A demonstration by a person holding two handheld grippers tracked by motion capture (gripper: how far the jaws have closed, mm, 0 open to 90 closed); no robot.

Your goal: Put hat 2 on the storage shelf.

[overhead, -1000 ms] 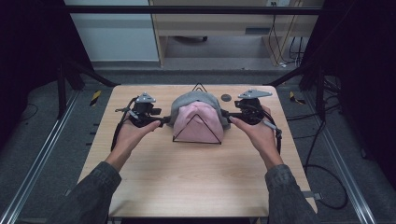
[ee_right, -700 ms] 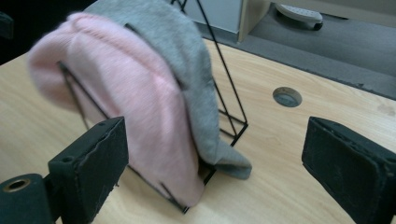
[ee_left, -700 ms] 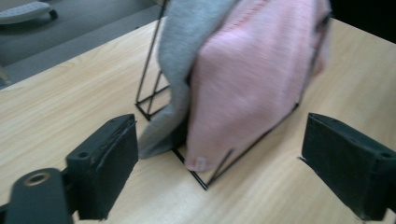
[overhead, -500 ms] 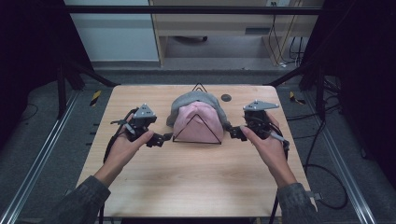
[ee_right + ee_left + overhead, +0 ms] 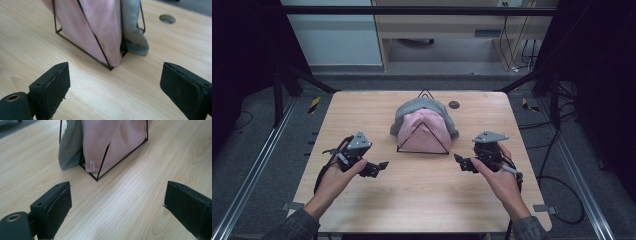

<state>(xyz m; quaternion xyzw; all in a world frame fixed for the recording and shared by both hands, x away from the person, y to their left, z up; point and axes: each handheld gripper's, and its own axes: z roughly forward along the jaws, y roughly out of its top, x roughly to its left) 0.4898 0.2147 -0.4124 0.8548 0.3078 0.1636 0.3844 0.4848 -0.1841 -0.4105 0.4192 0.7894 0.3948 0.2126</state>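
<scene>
Plainly, both grippers stand clear of the work: the left gripper sits at about seven o'clock from the frame, the right gripper at about five, each well apart from it and aimed inward; each has jaws spread wide with bare table between them, and the jaws have just been opening, nothing caught in them. The pink cap hangs draped over the black wire frame at the table's middle, a grey cap behind it toward twelve; so I judge the draping step finished and the hands in retreat. A further move, if any, would call for reaching in to square the pink cap on the wire, pinching cloth and not the thin rods. The frame's far side is hidden under cloth; how the grey cap sits on it is hard to tell; a small dark round mark near one o'clock may be a hole.
</scene>
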